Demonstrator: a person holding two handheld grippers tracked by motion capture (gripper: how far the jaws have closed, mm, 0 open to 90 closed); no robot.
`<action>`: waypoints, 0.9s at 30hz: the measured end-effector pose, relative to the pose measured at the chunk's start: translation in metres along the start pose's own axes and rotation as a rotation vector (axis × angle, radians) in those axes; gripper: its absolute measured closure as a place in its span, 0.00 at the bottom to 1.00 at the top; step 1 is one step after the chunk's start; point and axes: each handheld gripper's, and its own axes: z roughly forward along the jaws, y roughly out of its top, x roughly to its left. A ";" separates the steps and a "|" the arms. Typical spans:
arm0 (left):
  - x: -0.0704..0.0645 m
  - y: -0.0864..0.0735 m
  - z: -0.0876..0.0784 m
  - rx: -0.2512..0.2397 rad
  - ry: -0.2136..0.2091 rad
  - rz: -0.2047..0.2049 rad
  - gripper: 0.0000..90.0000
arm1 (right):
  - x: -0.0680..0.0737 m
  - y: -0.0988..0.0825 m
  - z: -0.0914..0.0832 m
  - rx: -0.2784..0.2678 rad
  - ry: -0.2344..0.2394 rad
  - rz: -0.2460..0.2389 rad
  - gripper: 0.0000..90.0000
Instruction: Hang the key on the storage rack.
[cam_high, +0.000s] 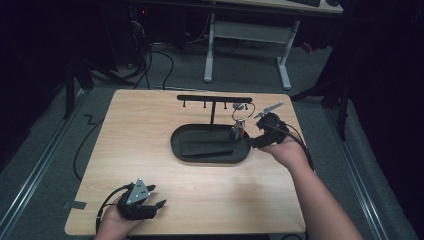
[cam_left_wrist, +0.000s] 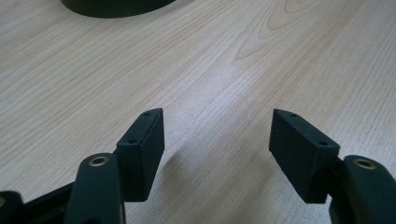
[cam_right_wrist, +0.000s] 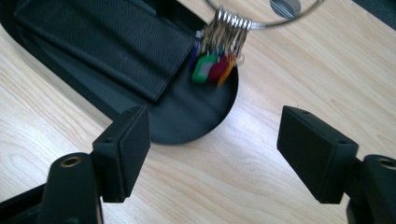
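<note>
Wooden table (cam_high: 150, 150): keys (cam_right_wrist: 219, 60) hang just beyond right tongs (cam_right_wrist: 212, 149) (spread, empty).

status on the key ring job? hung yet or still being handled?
Looks done: the metal ring of coloured key tags hangs from a hook on the black T-shaped rack, above the black oval tray. In hand: nothing; the right gripper sits open beside the keys, apart from them. The left gripper is open over bare wooden table. Left: probably only pulling the right gripper away.
</note>
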 end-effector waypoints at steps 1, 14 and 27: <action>0.000 0.000 0.000 0.000 0.000 0.000 0.40 | 0.000 0.000 0.000 0.000 0.000 0.000 0.28; -0.003 -0.001 0.003 0.016 0.002 0.005 0.40 | 0.037 -0.062 0.014 -0.061 -0.032 -0.041 0.30; -0.016 0.004 -0.006 -0.031 0.025 0.048 0.40 | 0.041 -0.132 0.029 -0.208 0.070 0.100 0.29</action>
